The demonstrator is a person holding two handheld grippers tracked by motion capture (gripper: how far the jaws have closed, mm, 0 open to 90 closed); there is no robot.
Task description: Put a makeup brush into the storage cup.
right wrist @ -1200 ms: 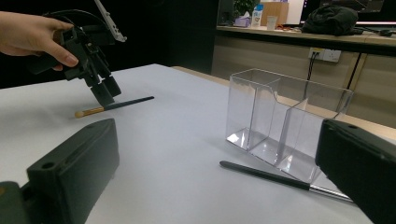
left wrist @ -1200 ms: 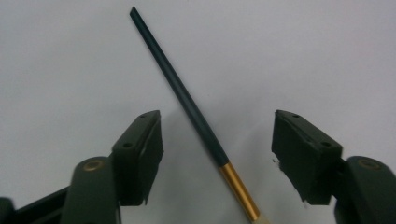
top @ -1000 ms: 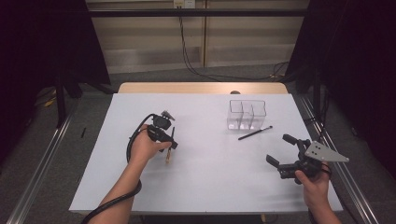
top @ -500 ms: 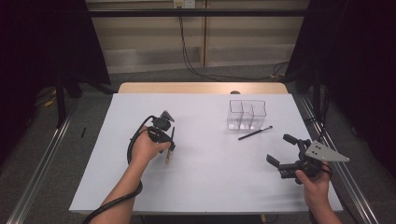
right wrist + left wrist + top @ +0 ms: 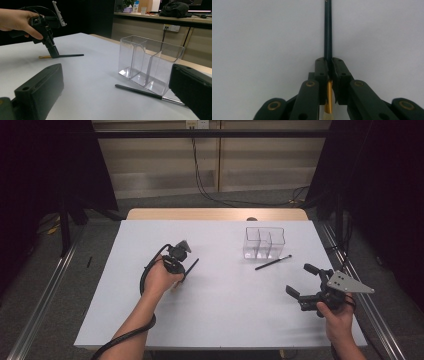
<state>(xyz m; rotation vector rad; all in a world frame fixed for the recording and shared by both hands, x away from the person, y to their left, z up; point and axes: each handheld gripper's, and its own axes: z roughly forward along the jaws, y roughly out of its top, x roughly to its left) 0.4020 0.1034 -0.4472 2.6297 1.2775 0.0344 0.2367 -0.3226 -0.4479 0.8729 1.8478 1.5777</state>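
We pinch a brush (image 5: pixel 328 30) in the left hand-held gripper (image 5: pixel 176 261), its long axis along the jaws, while the right hand-held gripper (image 5: pixel 309 282) stays spread near the table's right edge.

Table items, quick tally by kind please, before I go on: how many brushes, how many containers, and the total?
Brushes: 2, one clamped in the left gripper with its dark handle lying on the table, one loose in front of the organizer.
Clear divided organizers: 1.
Total: 3 things on the white table.
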